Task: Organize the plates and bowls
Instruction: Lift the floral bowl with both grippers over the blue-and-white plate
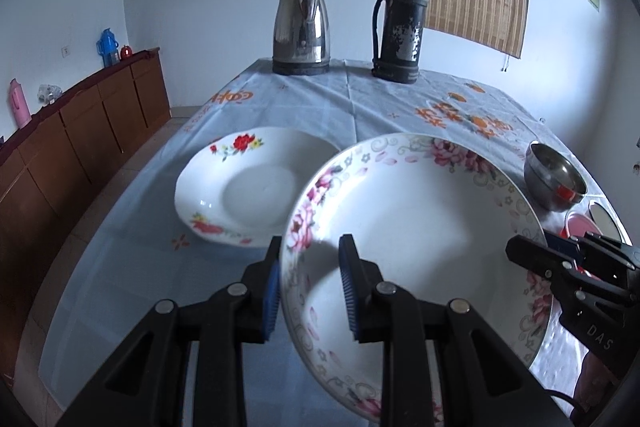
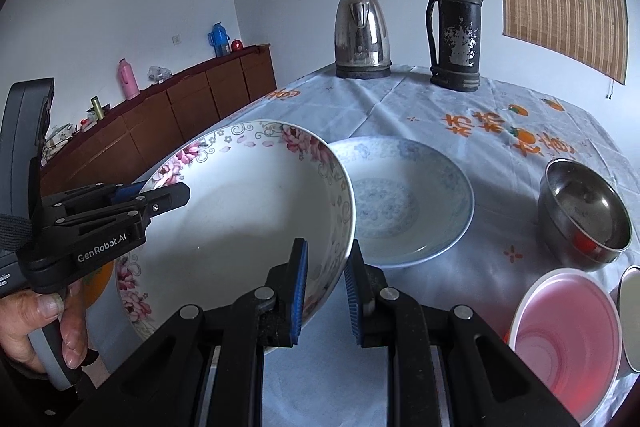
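Note:
A deep white plate with pink flowers point(image 1: 420, 219) hangs tilted above the table, held by both grippers. My left gripper point(image 1: 310, 267) is shut on its left rim, with one blue pad on each side of the edge. The right gripper point(image 2: 326, 259) is shut on the opposite rim of the same plate point(image 2: 240, 211). Each gripper also shows in the other's view: the right gripper point(image 1: 518, 253) and the left gripper point(image 2: 182, 191), which a hand carries. A white plate with red flowers point(image 1: 248, 187) lies on the tablecloth. A blue-patterned plate point(image 2: 400, 203) lies behind the held one.
A steel bowl point(image 2: 584, 211) and a pink plastic bowl point(image 2: 568, 335) stand at the table's right. A steel kettle point(image 1: 301, 31) and a worn black thermos point(image 1: 398, 27) stand at the far edge. A wooden sideboard point(image 1: 80, 131) runs along the left wall.

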A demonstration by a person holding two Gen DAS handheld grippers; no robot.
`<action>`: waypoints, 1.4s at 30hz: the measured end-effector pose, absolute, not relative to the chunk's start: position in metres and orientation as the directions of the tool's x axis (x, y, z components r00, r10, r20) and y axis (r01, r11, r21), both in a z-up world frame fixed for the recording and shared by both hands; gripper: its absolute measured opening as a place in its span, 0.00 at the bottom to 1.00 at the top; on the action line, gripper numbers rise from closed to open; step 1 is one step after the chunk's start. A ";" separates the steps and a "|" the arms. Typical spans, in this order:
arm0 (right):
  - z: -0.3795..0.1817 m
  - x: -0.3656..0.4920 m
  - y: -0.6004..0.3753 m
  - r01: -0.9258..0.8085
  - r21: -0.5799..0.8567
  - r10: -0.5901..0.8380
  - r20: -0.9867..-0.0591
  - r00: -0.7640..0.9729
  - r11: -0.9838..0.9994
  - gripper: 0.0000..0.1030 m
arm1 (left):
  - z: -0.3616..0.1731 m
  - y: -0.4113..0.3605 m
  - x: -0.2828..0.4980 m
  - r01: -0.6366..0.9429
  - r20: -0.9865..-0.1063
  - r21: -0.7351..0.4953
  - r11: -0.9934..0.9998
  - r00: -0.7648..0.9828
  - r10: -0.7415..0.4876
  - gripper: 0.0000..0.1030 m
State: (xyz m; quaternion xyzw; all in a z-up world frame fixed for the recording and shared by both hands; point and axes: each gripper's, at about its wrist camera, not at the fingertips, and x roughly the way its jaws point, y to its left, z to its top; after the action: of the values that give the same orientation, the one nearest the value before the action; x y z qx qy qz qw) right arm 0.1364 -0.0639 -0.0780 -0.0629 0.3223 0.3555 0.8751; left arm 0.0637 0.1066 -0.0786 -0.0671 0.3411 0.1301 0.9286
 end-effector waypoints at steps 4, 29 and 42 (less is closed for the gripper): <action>-0.074 0.142 -0.067 -0.651 0.122 0.580 -0.594 0.557 0.749 0.19 | -0.071 0.105 0.071 -0.280 -0.635 -0.031 0.960 0.747 0.197 0.24; -0.067 0.178 -0.071 -0.523 0.104 0.491 -0.534 0.688 0.846 0.19 | -0.055 0.100 0.126 -0.232 -0.594 -0.035 0.972 0.787 0.166 0.24; -0.076 0.187 -0.073 -0.447 0.087 0.422 -0.528 0.737 0.890 0.19 | -0.060 0.095 0.154 -0.196 -0.585 -0.043 0.980 0.799 0.134 0.24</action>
State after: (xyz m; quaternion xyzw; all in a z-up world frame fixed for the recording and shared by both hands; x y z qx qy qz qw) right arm 0.1871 -0.0731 -0.0761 -0.0228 0.2779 0.2331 0.9316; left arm 0.1542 0.0952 -0.0602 -0.0509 0.3044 0.0872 0.9472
